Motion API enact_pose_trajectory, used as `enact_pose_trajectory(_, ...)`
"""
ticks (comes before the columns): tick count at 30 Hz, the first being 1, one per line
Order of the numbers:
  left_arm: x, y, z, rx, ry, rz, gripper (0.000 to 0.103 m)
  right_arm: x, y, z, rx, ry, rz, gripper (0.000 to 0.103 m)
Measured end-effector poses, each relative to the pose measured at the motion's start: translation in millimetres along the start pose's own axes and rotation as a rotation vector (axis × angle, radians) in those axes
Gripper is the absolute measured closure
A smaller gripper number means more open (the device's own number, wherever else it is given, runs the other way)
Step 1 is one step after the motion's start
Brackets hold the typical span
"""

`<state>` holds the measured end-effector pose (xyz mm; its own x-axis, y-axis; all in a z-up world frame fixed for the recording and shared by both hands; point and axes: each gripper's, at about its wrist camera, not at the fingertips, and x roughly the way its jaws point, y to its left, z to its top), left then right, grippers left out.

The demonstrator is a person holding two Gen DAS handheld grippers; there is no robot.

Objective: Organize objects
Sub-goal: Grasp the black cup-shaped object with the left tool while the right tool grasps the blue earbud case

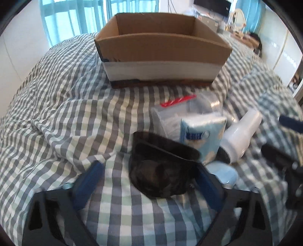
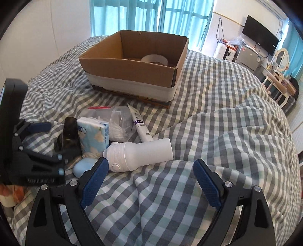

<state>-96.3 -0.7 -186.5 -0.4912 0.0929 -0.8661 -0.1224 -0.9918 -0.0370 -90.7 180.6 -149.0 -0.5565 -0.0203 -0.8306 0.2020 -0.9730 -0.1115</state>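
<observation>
An open cardboard box [image 1: 162, 47] [image 2: 132, 70] stands on the checked bed and holds a tape roll [image 2: 155, 59]. In front of it lie a dark glasses-like object [image 1: 161, 166] [image 2: 69, 136], a blue tissue pack [image 1: 202, 136] [image 2: 94, 136], a clear zip bag [image 1: 187, 109] [image 2: 117, 121], a white bottle [image 1: 240, 136] [image 2: 140, 155], a white tube [image 2: 141, 126] and a light blue case [image 1: 223, 174] [image 2: 82, 167]. My left gripper [image 1: 149, 181] [image 2: 39, 140] is open, its fingers on either side of the dark object. My right gripper [image 2: 151, 181] [image 1: 287, 143] is open just in front of the white bottle.
The bed cover [image 2: 217, 132] is rumpled, with a raised fold at the right. A TV [image 2: 260, 35], appliances and a dressing table with a mirror [image 2: 282, 58] stand at the far right. Blue curtains [image 2: 151, 15] hang behind the box.
</observation>
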Motion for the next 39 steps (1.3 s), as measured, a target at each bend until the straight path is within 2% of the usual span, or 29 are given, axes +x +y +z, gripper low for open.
enact_pose_trajectory(1,-1,1,-1,-0.004,-0.005,-0.021,0.037,0,2,0,-0.006,0.004,-0.005,0.012)
enact_pose_trajectory(2,-2,1,-1,-0.004,-0.003,-0.032,0.042,-1,6,0,-0.019,0.015,-0.011,0.012)
enact_pose_trajectory(7,-16,9,-6,-0.027,-0.031,-0.069,0.047,-4,20,3,-0.049,0.051,-0.002,0.012)
enact_pose_trajectory(9,-26,14,-5,-0.041,-0.049,-0.067,0.056,-5,30,3,-0.064,0.071,0.032,0.012)
enact_pose_trajectory(11,-37,17,-4,-0.033,-0.081,-0.050,0.072,-2,40,3,-0.087,0.080,0.039,0.012)
enact_pose_trajectory(12,-41,18,-4,-0.017,-0.098,-0.035,0.072,1,46,2,-0.100,0.090,0.042,0.012)
enact_pose_trajectory(14,-41,21,-4,0.004,-0.108,-0.019,0.072,9,57,1,-0.107,0.115,0.075,0.012)
enact_pose_trajectory(19,-24,31,-8,-0.037,-0.047,-0.056,0.072,34,68,-2,-0.035,0.196,0.211,0.016)
enact_pose_trajectory(21,-21,32,-8,-0.044,-0.035,-0.059,0.072,47,68,-4,-0.015,0.225,0.194,0.026)
enact_pose_trajectory(22,-18,33,-9,-0.048,-0.030,-0.056,0.071,52,68,-5,-0.005,0.239,0.196,0.028)
enact_pose_trajectory(25,-12,34,-10,-0.055,-0.012,-0.056,0.069,55,63,-5,0.026,0.238,0.203,0.040)
enact_pose_trajectory(26,-11,32,-10,-0.056,-0.003,-0.056,0.066,55,60,-4,0.037,0.234,0.208,0.049)
enact_pose_trajectory(27,-9,33,-10,-0.058,0.006,-0.053,0.061,54,59,-4,0.044,0.228,0.207,0.052)
enact_pose_trajectory(33,0,28,-7,-0.051,0.026,-0.053,0.051,39,64,-6,-0.005,0.184,0.161,0.053)
enact_pose_trajectory(39,16,22,4,-0.039,0.049,-0.030,0.050,25,55,-8,-0.003,0.143,0.132,0.053)
